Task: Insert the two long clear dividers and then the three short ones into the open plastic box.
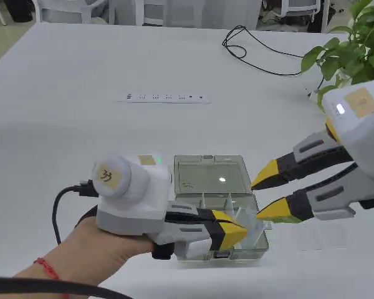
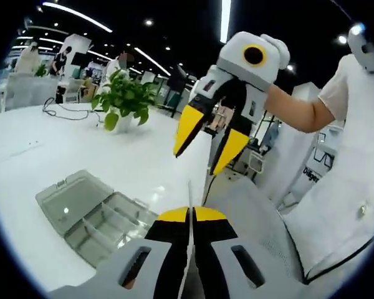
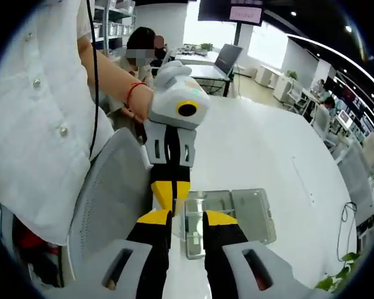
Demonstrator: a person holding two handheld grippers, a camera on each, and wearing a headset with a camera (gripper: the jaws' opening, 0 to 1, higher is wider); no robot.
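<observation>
The left claw [image 1: 240, 229] lay low over the near side of the box [image 1: 243, 250], held from below by a hand [image 1: 81, 249]. Its jaws were pressed together on a thin clear divider [image 2: 189, 192]. In the left gripper view the divider showed edge-on, rising from between the yellow tips. In the head view a clear sheet showed at those tips, above the right part of the box (which slot it stood over could not be told).

The right claw [image 1: 268, 194] hung just right of the box, jaws spread wide and gripping nothing. Its tips pointed left, near the left claw's tips but apart from them.

The box sat open on the white worktop [image 1: 81, 124], with its lid [image 1: 212, 177] folded flat to the far side. Upright partitions already stood inside it, plainest in the left gripper view.

Farther back on the worktop lay a power strip [image 1: 164, 97] and a black cable [image 1: 262, 50]. A plant [image 1: 349, 53] stood at the right edge.
</observation>
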